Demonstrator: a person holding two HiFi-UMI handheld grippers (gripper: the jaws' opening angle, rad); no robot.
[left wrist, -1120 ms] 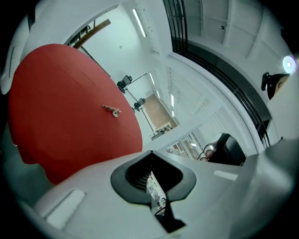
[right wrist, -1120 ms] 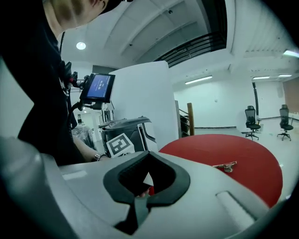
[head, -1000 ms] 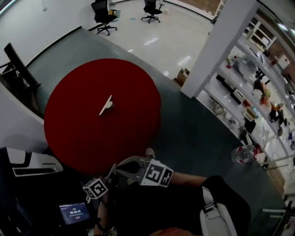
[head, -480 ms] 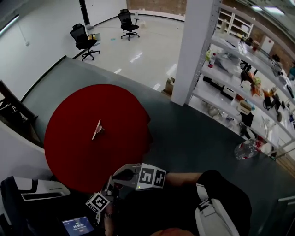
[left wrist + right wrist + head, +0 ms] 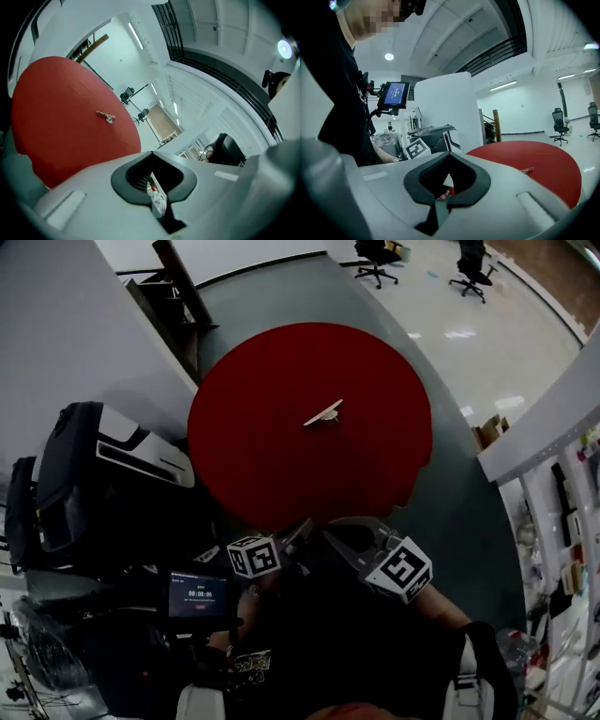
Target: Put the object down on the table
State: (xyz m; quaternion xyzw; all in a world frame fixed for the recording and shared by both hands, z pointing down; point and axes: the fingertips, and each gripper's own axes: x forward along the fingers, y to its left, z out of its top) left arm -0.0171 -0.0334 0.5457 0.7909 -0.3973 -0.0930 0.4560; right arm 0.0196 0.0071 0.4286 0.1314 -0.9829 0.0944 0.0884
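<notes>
My left gripper (image 5: pixel 298 532) and right gripper (image 5: pixel 339 532) both pressed together and empty, close side by side, small pale object (image 5: pixel 323 413) lying well ahead of them, on the red round bench (image 5: pixel 253 465)

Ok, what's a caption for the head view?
A small pale object lies on the round red table while the left gripper and right gripper hover shut near its edge.

Round red table (image 5: pixel 272 437) lies ahead of your left gripper (image 5: pixel 298 532) and right gripper (image 5: pixel 349 538), its near edge close to both jaw tips. One small pale slender object (image 5: pixel 323 414) lies on red top near centre, well ahead of both grippers, roughly on line between them. Table stands on dark grey-green floor (image 5: pixel 459 493).
</notes>
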